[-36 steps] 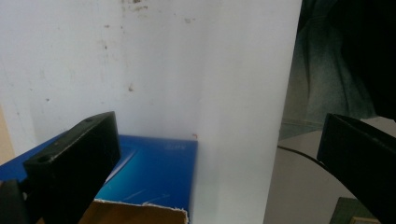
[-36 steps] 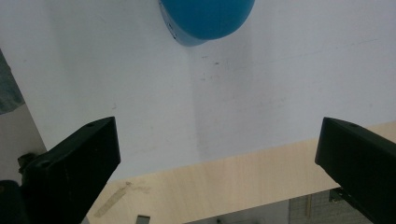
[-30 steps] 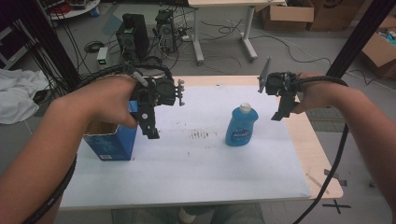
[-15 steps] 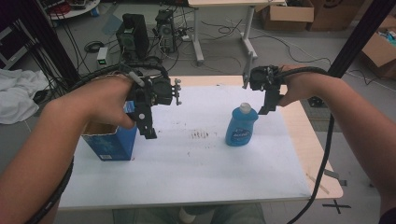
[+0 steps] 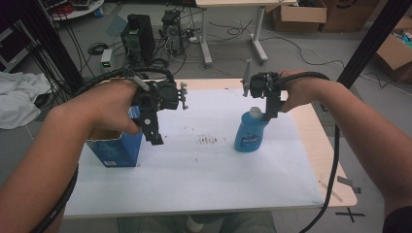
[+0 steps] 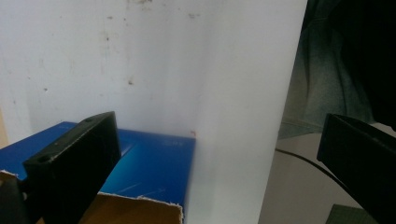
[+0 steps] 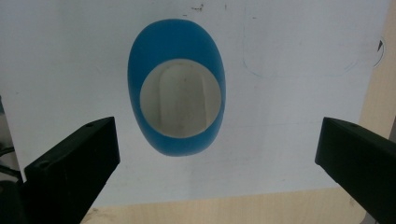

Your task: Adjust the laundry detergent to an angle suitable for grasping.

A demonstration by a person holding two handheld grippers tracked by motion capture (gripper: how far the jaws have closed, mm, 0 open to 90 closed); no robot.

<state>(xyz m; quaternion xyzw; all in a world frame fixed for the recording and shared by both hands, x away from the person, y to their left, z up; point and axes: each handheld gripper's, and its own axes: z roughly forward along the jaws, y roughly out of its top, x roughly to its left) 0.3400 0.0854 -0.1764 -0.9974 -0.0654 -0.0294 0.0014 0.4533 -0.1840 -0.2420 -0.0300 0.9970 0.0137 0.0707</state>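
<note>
A blue dish-soap bottle [image 5: 248, 135] with a white cap stands upright, right of the middle of the white sheet [image 5: 194, 179]. My right gripper [image 5: 258, 97] hangs directly above it, open. In the right gripper view I look straight down on the bottle [image 7: 177, 135], with its cap [image 7: 181, 100] between the wide-apart jaws of the right gripper [image 7: 218, 123]. An open-topped blue cardboard box [image 5: 116, 149] stands at the left. My left gripper [image 5: 148, 127] hovers open over its right edge. The box [image 6: 149, 163] shows under the left gripper [image 6: 219, 126].
Brown stains [image 5: 209, 141] mark the sheet between box and bottle. Bare wooden tabletop [image 5: 330, 160] shows at the right edge. Beyond the table are computer towers [image 5: 141, 31], a desk frame [image 5: 257, 34] and cardboard boxes [image 5: 296, 14]. A white cloth [image 5: 17, 99] lies at far left.
My right gripper has moved left and now hangs over the bottle's cap. The left gripper has stayed over the box.
</note>
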